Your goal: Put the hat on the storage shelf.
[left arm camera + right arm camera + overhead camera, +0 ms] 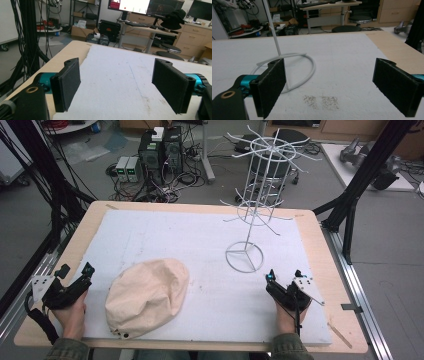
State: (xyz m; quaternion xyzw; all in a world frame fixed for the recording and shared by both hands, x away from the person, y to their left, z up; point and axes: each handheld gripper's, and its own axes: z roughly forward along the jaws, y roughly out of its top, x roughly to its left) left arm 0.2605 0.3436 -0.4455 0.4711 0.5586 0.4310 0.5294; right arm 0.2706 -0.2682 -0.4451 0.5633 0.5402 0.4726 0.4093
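A cream cloth hat (146, 296) lies crumpled on the white mat (200, 245) at the front left. A white wire rack (260, 195) with radiating hooks stands at the mat's middle right on a ring base (244, 257), which is also the ring base (310, 65) just ahead of the right gripper. My left gripper (75, 272) rests at the table's left edge, left of the hat, open and holding nothing; its pads (67, 82) stand wide apart. My right gripper (284, 276) sits at the front right, just right of the ring base, open with nothing between its pads (270, 86).
The wooden table edge (325, 250) frames the mat. Behind the table are computer towers (160, 147), cables, a stool and black frame posts (365, 175). A desk with monitors (147, 6) stands beyond the table's far side.
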